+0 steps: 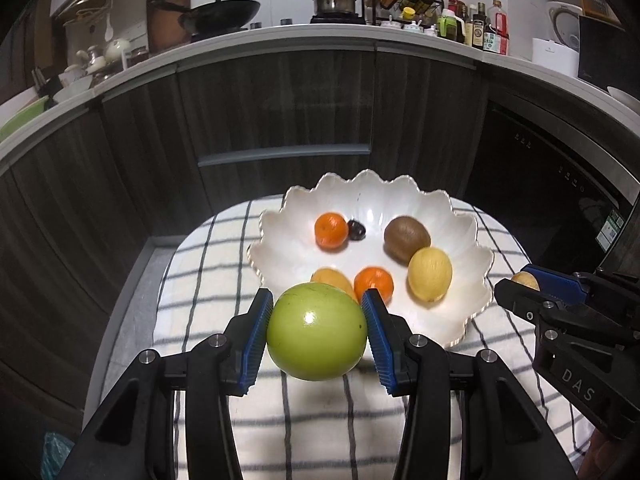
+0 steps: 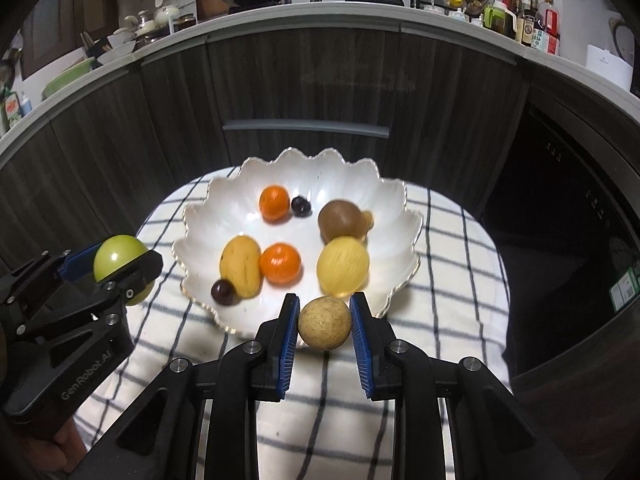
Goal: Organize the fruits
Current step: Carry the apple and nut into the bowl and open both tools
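Observation:
My left gripper (image 1: 318, 310) is shut on a green apple (image 1: 317, 332), held just before the near rim of a white scalloped bowl (image 1: 460, 236). My right gripper (image 2: 325, 318) is shut on a small tan round fruit (image 2: 325, 322), at the bowl's near rim (image 2: 200, 216). The bowl holds two oranges (image 2: 274, 202) (image 2: 280, 263), a kiwi (image 2: 340, 220), a yellow lemon-like fruit (image 2: 343, 266), an oblong yellow fruit (image 2: 240, 266) and two dark round fruits (image 2: 301, 206) (image 2: 223, 291). Each gripper shows in the other's view: the right one (image 1: 516, 284), the left one (image 2: 120, 266).
The bowl sits on a white cloth with dark checks (image 2: 448, 280) over a small round table. Dark cabinet fronts (image 1: 280, 112) stand behind, under a counter with a wok (image 1: 224, 12), a pot (image 1: 334, 2) and bottles (image 1: 480, 28). A dark appliance (image 1: 552, 184) is at right.

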`<state>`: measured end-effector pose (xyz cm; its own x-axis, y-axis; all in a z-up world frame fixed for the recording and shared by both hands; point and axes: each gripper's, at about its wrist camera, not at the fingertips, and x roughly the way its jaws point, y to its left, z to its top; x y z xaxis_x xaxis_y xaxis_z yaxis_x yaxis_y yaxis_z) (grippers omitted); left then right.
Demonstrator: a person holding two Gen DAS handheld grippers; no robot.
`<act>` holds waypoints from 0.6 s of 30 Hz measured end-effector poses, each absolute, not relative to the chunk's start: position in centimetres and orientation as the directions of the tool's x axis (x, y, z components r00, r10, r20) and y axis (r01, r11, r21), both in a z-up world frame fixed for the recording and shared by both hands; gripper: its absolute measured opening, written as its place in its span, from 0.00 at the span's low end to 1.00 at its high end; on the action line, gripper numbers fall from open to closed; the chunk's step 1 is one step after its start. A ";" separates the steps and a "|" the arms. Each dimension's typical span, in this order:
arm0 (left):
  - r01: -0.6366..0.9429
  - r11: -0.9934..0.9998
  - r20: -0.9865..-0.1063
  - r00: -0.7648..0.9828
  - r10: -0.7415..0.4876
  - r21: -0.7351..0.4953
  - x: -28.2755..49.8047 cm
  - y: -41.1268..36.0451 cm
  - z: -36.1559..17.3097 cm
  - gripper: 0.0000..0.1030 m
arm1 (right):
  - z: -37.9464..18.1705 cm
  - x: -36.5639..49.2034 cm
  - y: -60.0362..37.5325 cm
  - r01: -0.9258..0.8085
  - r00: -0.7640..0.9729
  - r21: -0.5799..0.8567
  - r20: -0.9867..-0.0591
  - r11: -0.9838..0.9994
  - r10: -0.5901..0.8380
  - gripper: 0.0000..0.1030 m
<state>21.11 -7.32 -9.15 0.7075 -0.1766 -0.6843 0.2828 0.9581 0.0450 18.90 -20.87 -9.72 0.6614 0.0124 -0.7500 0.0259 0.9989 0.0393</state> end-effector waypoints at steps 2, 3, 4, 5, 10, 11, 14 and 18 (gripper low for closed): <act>0.290 0.956 -0.683 0.708 -0.178 0.052 22.0 -7.9 -9.3 0.44 | -10.0 19.8 -21.2 0.025 0.658 0.051 -0.753 0.998 0.022 0.26; 0.292 0.955 -0.684 0.707 -0.178 0.053 22.5 -8.1 -9.4 0.44 | -10.2 20.2 -21.3 0.027 0.655 0.057 -0.756 0.998 0.026 0.26; 0.293 0.955 -0.686 0.706 -0.179 0.052 22.9 -8.3 -9.5 0.44 | -10.4 20.5 -21.5 0.028 0.652 0.063 -0.758 0.998 0.030 0.26; 0.294 0.954 -0.686 0.705 -0.180 0.052 23.3 -8.4 -9.7 0.44 | -10.8 21.0 -21.7 0.031 0.647 0.070 -0.762 0.997 0.033 0.26; 0.315 0.948 -0.699 0.688 -0.193 0.049 25.2 -9.4 -10.9 0.44 | -12.1 22.3 -22.0 0.033 0.628 0.076 -0.777 0.997 0.039 0.26; 0.320 0.947 -0.706 0.680 -0.196 0.045 25.6 -9.7 -11.3 0.44 | -12.4 22.6 -22.1 0.031 0.625 0.075 -0.780 0.997 0.040 0.26; 0.328 0.944 -0.716 0.669 -0.198 0.046 26.3 -10.2 -12.1 0.44 | -12.9 23.1 -22.0 0.026 0.619 0.073 -0.784 0.997 0.042 0.26; 0.335 0.941 -0.734 0.650 -0.197 0.043 27.1 -10.5 -13.1 0.44 | -13.7 23.9 -22.2 0.024 0.603 0.083 -0.796 0.996 0.052 0.26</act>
<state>27.08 -10.46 -13.09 0.6498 -0.1972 -0.7341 0.3346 0.9414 0.0433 23.91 -22.17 -13.72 0.6030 0.0520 -0.7960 0.0236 0.9963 0.0830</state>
